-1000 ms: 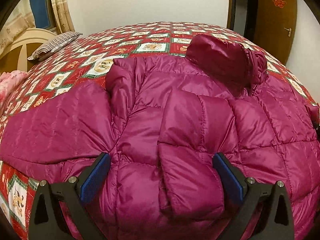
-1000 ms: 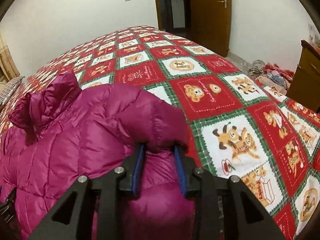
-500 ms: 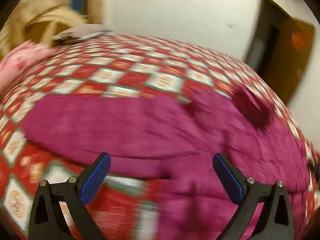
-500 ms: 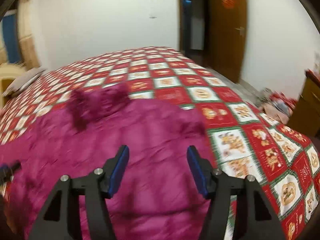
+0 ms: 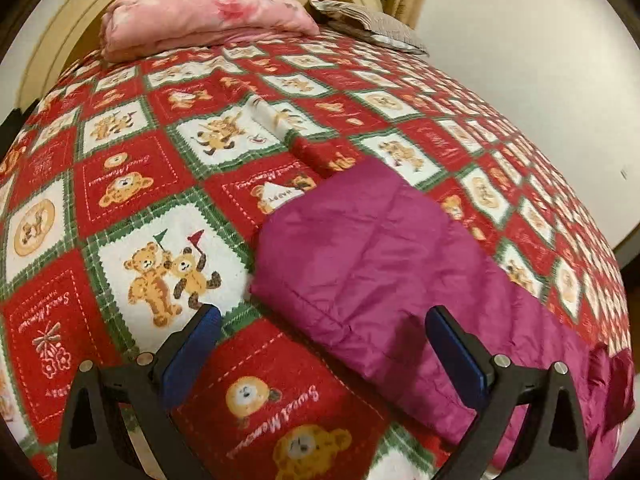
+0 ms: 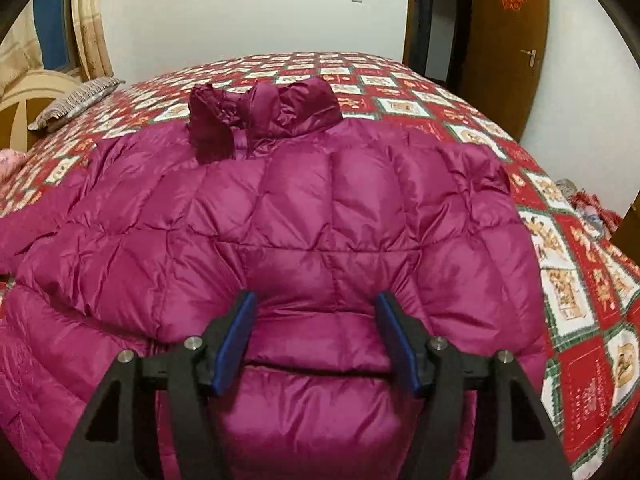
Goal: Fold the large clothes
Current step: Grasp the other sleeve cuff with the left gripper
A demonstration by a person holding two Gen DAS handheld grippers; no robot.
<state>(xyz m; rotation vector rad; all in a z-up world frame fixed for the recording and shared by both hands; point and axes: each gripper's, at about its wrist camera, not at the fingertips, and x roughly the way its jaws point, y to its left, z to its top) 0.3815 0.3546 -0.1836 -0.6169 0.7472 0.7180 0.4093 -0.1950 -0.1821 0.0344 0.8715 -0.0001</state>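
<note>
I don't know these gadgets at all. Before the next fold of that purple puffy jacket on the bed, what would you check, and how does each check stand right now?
1. Left gripper free to grasp: ok, jaws wide apart, nothing clamped.
2. Spread-out sleeve within its sight: ok, lies flat on the bedspread just ahead.
3. Right gripper let go: ok, jaws have just been opening; puffy jacket fabric bulges between them, unpinched.
4. Right-side sleeve already folded in: ok, it lies across the jacket's body.
5. Hood tidy: not ok, bunched at the collar.
6. Hem end flat: cannot tell, hidden.

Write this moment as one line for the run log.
left gripper: open, over sleeve | right gripper: jaws just opening, released jacket | bed
</note>
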